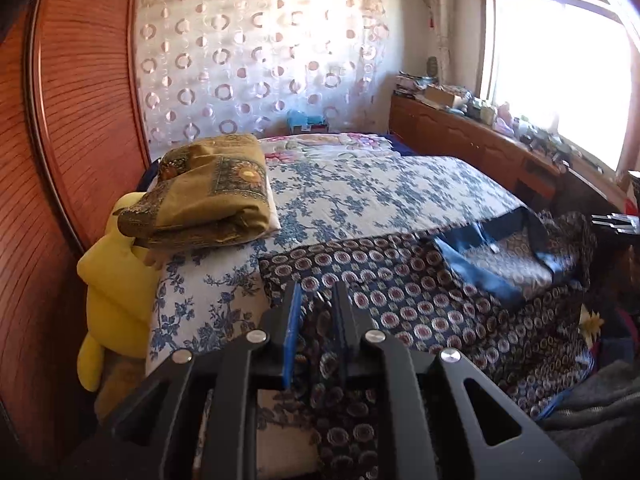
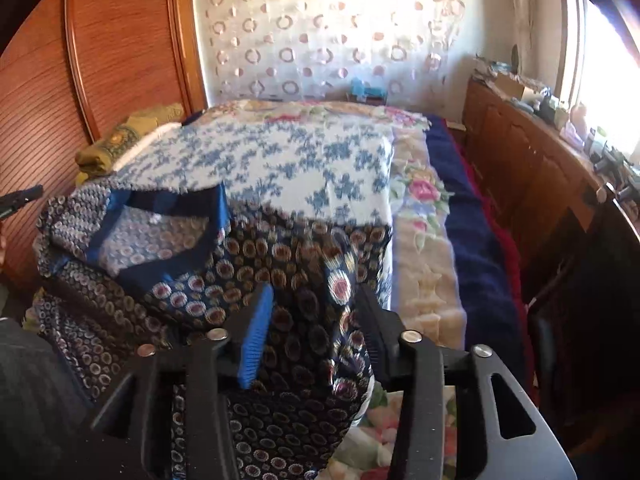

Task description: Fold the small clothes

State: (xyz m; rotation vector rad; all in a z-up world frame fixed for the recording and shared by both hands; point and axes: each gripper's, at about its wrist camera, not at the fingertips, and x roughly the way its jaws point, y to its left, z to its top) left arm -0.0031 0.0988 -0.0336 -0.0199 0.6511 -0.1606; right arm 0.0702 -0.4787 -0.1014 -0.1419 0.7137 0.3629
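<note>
black left gripper (image 1: 318, 300), its jaws narrow, pinches an edge of the dark navy garment with circular medallion print (image 1: 400, 280), which lies spread over the near edge of the bed with the blue-and-white floral cover (image 1: 360, 188). black right gripper (image 2: 316, 304), jaws wider, holds a bunched fold of that garment at the bed's near right corner. a folded mustard patterned blanket (image 1: 208, 188) rests by the bed's left edge.

A: Where was room?
B: The blue-floral bedspread (image 1: 360, 188) lay bare beyond the patterned garment (image 1: 400, 292).
A: Obstacles?
B: A folded olive blanket (image 1: 208, 192) and yellow plush toy (image 1: 116, 280) crowded the wooden headboard (image 1: 72, 120).
</note>
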